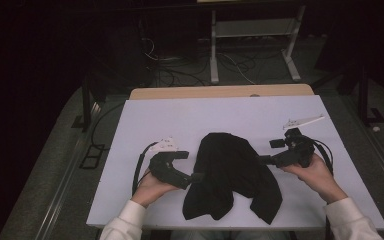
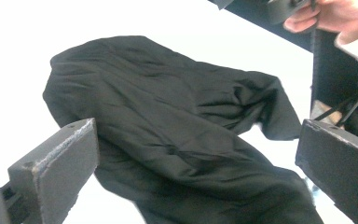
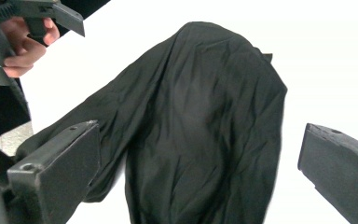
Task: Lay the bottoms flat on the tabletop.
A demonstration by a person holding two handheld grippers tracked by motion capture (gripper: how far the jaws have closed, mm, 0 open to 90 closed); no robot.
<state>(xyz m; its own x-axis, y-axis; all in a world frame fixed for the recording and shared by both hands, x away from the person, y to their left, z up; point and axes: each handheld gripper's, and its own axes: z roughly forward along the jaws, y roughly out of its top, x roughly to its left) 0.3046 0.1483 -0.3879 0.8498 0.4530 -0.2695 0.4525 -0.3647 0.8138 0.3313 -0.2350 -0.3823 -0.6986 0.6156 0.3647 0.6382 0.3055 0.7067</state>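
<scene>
A crumpled black cloth lies mid-worktop toward the near edge; the left gripper sits at its left edge, jaws wide apart, holding nothing; the right gripper sits at its right edge, likewise spread and empty.

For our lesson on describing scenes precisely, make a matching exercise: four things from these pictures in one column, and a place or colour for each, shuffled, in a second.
1. black cloth
2. left tongs
3. right tongs
4. table

a. white top
b. crumpled at the table's middle
c. open at the cloth's left edge
d. open at the cloth's right edge

Pairs: 1-b, 2-c, 3-d, 4-a
</scene>
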